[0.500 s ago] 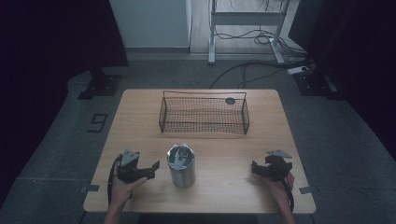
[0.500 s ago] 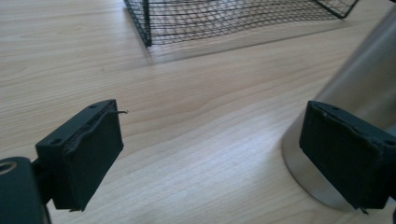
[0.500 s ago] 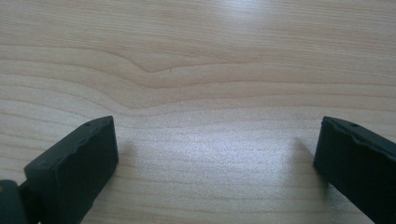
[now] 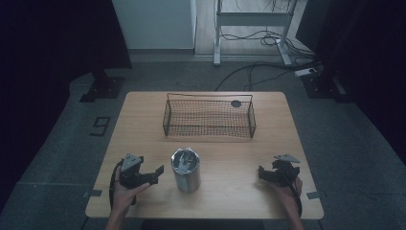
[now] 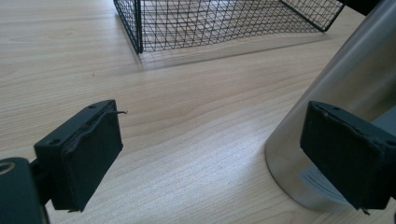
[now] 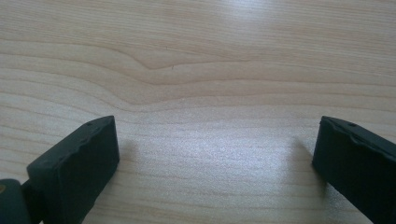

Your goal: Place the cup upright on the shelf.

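Observation:
A steel tumbler (image 4: pixel 185 170) with a lid stands on the wooden table (image 4: pixel 143 124), near the front, a little left of centre. My left gripper (image 4: pixel 156 175) rests just left of it, open and pointing at it. In the left gripper view the tumbler (image 5: pixel 355 79) rises on the right, partly behind the right jaw, and the left gripper (image 5: pixel 210 158) holds nothing. At the front right my right gripper (image 4: pixel 261 174) is open and points left. In the right gripper view the right gripper (image 6: pixel 215 163) has bare wood between its jaws.
A black wire basket (image 4: pixel 209 117) stands across the back middle of the table, also seen as the basket (image 5: pixel 224 18) ahead of the left gripper. A small dark disc (image 4: pixel 236 103) lies at its far right corner. Cables and a metal stand sit on the floor beyond.

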`<state>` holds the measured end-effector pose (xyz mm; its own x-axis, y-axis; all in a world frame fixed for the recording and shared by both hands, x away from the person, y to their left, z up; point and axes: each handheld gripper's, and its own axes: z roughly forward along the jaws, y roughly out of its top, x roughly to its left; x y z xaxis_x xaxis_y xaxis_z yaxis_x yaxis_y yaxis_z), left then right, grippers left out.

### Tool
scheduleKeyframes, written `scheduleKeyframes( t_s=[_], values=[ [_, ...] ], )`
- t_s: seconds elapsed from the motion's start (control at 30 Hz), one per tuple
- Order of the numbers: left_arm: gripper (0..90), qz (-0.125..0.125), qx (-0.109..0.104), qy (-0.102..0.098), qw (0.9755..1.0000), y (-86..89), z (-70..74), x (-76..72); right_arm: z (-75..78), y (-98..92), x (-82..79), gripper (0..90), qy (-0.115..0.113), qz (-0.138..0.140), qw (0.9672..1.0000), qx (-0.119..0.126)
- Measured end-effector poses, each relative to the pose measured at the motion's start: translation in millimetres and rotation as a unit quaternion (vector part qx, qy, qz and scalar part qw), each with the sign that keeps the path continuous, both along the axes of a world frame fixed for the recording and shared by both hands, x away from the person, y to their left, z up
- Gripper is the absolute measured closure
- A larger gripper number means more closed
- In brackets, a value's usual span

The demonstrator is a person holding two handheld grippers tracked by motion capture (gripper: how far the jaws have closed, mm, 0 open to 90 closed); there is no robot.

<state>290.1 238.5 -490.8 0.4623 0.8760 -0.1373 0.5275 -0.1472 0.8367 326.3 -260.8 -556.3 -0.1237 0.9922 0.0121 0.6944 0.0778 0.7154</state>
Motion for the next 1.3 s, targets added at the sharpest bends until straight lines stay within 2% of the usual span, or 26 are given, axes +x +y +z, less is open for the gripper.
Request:
scheduleKeyframes(
  t_s=[0.27, 0.37, 0.57, 0.83, 1.13, 1.3],
  values=[
    [5.8, -0.013, 0.002, -0.014, 0.9998, -8.3, 9.6, -9.0, 0.2, -2.7, -1.9, 0.3, 0.001, -0.011, 0.9999, 0.000],
    [5.8, -0.023, -0.013, -0.006, 0.9996, -10.5, 11.3, -12.2, 0.2, -3.0, -2.0, 0.3, 0.000, -0.012, 0.9999, -0.001],
    [5.9, -0.027, -0.007, -0.015, 0.9995, -15.2, 18.6, -20.1, 0.3, -3.3, -2.3, 0.4, 0.001, -0.014, 0.9999, -0.001],
    [5.9, -0.037, -0.022, -0.015, 0.9990, -19.1, 23.8, -25.4, 0.2, -4.1, -2.5, 0.4, 0.000, -0.016, 0.9999, 0.000],
    [5.6, -0.064, -0.017, -0.028, 0.9974, -29.1, 32.6, -34.0, 0.2, -4.0, -2.6, 0.4, 0.000, -0.017, 0.9999, -0.001],
    [4.2, -0.091, -0.016, -0.024, 0.9954, -38.3, 33.9, -36.8, 0.2, -3.9, -2.6, 0.5, 0.000, -0.017, 0.9999, -0.001]
  ],
)
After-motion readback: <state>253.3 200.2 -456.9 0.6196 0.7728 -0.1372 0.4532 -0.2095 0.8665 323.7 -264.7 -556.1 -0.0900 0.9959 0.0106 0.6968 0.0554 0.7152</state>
